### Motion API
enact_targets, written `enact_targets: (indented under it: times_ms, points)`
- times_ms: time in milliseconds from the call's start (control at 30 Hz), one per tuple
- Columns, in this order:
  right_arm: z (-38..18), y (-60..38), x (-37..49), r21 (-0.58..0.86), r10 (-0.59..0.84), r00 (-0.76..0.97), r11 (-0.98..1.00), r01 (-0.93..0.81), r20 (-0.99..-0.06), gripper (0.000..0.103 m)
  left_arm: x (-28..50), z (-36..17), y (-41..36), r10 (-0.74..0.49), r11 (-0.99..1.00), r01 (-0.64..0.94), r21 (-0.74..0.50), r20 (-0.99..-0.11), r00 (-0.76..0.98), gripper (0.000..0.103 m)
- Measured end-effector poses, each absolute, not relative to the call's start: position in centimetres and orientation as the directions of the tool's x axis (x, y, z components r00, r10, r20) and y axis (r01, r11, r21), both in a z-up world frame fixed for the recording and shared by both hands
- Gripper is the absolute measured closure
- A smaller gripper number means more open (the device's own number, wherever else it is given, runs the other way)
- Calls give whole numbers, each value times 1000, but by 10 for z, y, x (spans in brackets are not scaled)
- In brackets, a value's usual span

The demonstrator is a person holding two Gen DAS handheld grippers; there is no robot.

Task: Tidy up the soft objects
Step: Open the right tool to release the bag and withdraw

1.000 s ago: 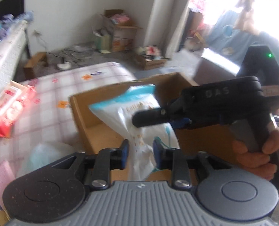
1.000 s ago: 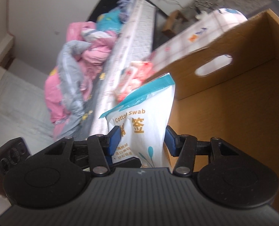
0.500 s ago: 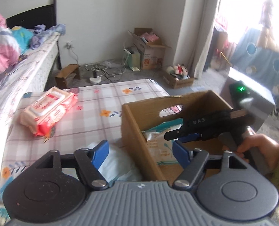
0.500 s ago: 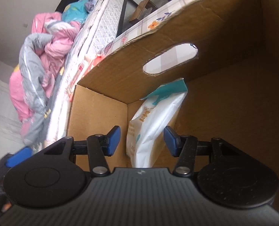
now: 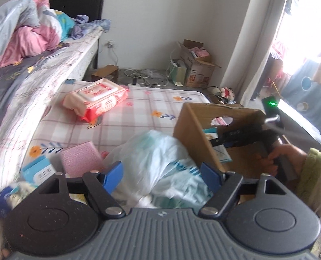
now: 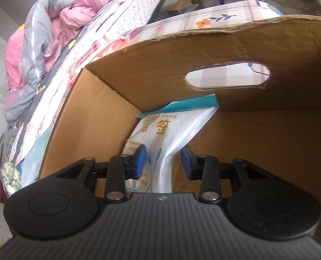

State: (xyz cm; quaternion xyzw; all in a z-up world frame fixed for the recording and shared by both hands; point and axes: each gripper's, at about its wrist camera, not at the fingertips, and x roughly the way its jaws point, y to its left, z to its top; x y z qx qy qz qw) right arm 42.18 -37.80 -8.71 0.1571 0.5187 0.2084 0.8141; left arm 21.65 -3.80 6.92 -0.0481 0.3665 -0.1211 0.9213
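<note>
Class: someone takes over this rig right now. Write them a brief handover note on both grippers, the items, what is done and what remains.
Right gripper: inside the cardboard box, jaws opening around the cotton swab bag standing in the box corner.
Left gripper: jaws opening, nothing gripped, aimed at the pale plastic bag beside the box.
Done: swab bag boxed.
Left: plastic bag, red wipes pack, pink pad.

A white cotton swab bag point(image 6: 173, 136) with a blue top stands leaning in the corner of the brown cardboard box point(image 6: 258, 130), at 12 o'clock.
</note>
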Motion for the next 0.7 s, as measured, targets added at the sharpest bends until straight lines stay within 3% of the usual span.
enact_targets:
  times_ms: [67,100,367,567,700]
  points:
    - [-82,-379,419,456,479,394,876,-157,-784,32,207,68,-30,-247,969,174,-176,-654,715,18]
    - [-79,-380,417,451,473,406,879,-155,-782,30,201,67,-26,-241,970,168,-174,-650,721,17]
    - [-50,-389,404,441,438,472,891,-112,-765,30,162,70,18,-197,975,90,-201,-612,766,11]
    - [6,-381,369,356,402,561,914,-195,-724,28,137,69,52,-137,980,26,-197,-578,804,9]
    - [46,-365,351,374,450,586,892,-254,-674,26,129,67,70,-127,975,-1,-220,-567,814,9]
